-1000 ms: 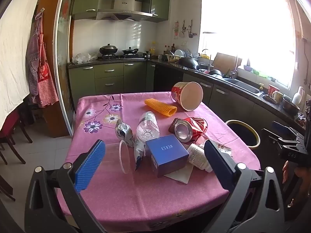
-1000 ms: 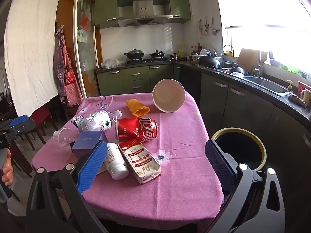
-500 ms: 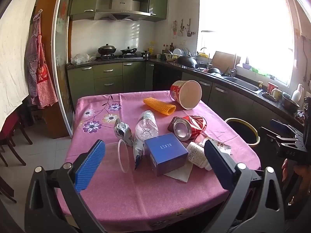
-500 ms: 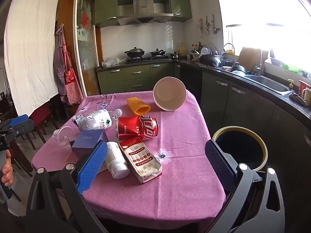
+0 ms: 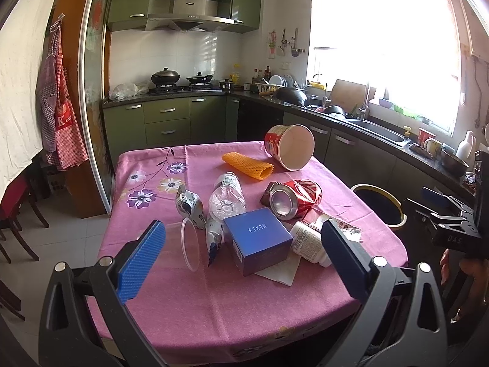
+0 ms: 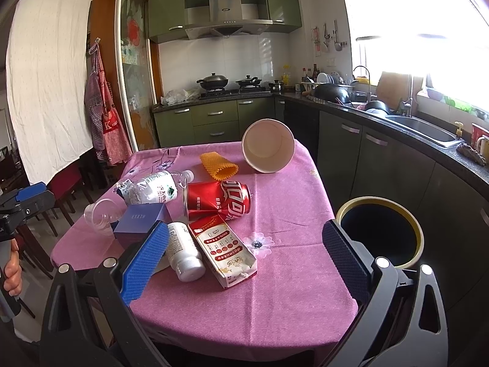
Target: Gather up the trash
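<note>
Both claws remain spread wide and empty; left claw (image 5: 243, 261) and right claw (image 6: 246, 258) have edged slightly nearer the counter (image 5: 189, 299) since a second ago. Trash unmoved: blue box (image 5: 257, 241), crushed red can (image 6: 217, 198), white bottle (image 6: 183, 253) lying together. Bin (image 6: 380, 234) stands beside the counter.

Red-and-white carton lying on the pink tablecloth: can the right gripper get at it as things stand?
Probably yes: the right gripper is open, the carton lies nearest it, top uncovered, a white pill bottle alongside.
</note>
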`<control>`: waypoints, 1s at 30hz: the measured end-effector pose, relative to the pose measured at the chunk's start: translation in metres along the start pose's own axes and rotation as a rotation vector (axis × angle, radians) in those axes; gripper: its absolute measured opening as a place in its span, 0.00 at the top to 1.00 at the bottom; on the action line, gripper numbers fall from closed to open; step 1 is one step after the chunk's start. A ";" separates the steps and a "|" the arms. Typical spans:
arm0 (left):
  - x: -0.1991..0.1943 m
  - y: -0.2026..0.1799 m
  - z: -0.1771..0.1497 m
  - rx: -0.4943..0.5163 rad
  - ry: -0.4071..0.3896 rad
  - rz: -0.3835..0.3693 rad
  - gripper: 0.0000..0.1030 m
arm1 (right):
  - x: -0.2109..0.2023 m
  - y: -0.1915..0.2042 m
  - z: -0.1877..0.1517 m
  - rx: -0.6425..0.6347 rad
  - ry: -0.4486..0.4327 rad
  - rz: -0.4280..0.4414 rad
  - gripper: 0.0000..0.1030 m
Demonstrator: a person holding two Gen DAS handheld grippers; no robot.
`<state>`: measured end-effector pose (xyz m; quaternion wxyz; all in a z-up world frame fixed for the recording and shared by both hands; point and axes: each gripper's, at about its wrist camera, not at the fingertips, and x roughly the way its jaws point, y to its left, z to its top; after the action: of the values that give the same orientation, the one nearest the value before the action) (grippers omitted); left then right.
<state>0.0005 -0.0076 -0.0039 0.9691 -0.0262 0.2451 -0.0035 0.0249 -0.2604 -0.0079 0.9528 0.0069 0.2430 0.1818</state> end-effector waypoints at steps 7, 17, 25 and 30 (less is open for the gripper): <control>0.001 -0.002 -0.001 0.002 0.004 -0.007 0.06 | 0.000 0.000 -0.001 0.002 -0.001 0.002 0.04; 0.001 -0.005 -0.001 0.003 -0.003 -0.007 0.06 | 0.000 0.000 -0.001 0.003 0.002 0.003 0.04; -0.004 -0.006 0.002 -0.003 -0.009 -0.013 0.06 | 0.000 0.000 0.000 0.006 0.000 0.003 0.04; -0.005 -0.005 0.002 -0.003 -0.007 -0.014 0.06 | 0.000 0.000 0.000 0.006 -0.001 0.004 0.04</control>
<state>-0.0026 -0.0127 0.0009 0.9698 -0.0292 0.2418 -0.0098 0.0251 -0.2605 -0.0083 0.9525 0.0102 0.2430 0.1831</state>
